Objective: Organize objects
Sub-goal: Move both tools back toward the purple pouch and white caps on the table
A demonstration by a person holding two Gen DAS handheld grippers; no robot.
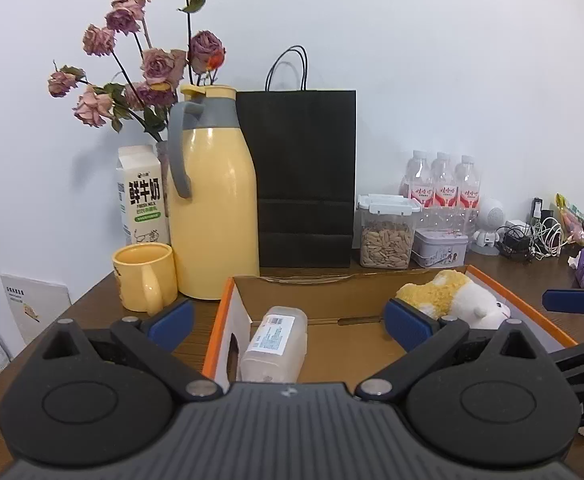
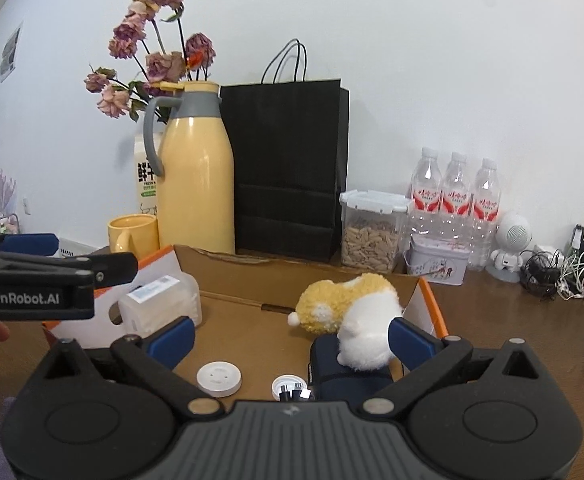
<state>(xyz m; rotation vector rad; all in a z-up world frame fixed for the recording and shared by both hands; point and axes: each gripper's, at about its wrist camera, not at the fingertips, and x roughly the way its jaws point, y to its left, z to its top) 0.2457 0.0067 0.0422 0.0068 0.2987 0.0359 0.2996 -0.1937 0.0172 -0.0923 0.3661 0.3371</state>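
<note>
Hidden from me: milk carton (image 2: 147, 184) half behind the flask (image 2: 196, 176); dark case (image 2: 348, 376) beyond my right hand-held gripper (image 2: 292, 338), under the plush toy (image 2: 352, 316); small labels unreadable.

- A plush toy (image 2: 348, 316) is lying in the cardboard box (image 2: 432, 300), right side; a bottle (image 1: 276, 342) is lying at its left.
- A jug (image 1: 212, 208) is standing behind the box, a mug (image 1: 144, 276) left of it, a paper bag (image 1: 304, 176) right.

Left gripper (image 1: 288, 326) wide open above box (image 1: 372, 280); bottle (image 1: 274, 344), plush (image 1: 452, 296) inside.
</note>
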